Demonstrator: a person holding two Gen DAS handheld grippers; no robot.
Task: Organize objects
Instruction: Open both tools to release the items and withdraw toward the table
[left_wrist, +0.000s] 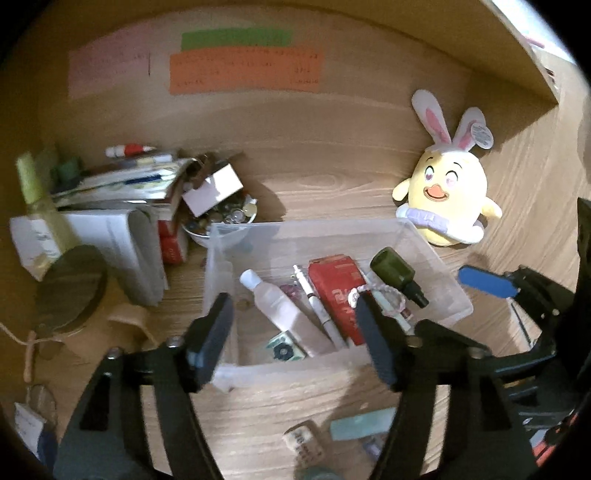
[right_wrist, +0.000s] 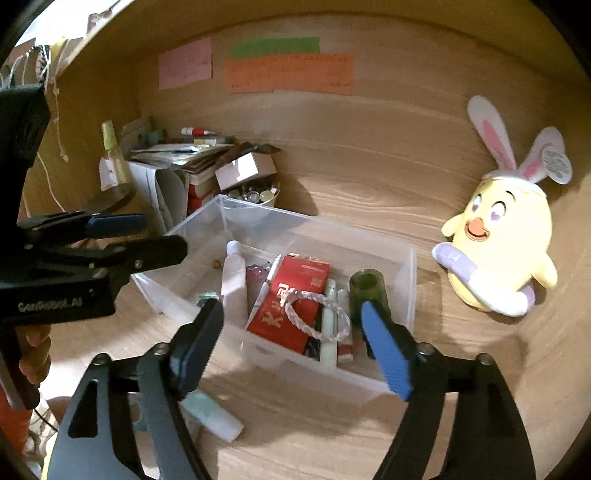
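Observation:
A clear plastic bin sits on the wooden desk. It holds a white bottle, a red box, a white pen, a dark green bottle and a pink braided bracelet. My left gripper is open and empty just above the bin's near edge. My right gripper is open and empty over the bin's front. The right gripper's blue pad also shows in the left wrist view.
A yellow bunny-eared plush stands right of the bin. Stacked papers and boxes and a bowl of small items crowd the left. A pale tube and small boxes lie in front. Coloured notes hang on the back wall.

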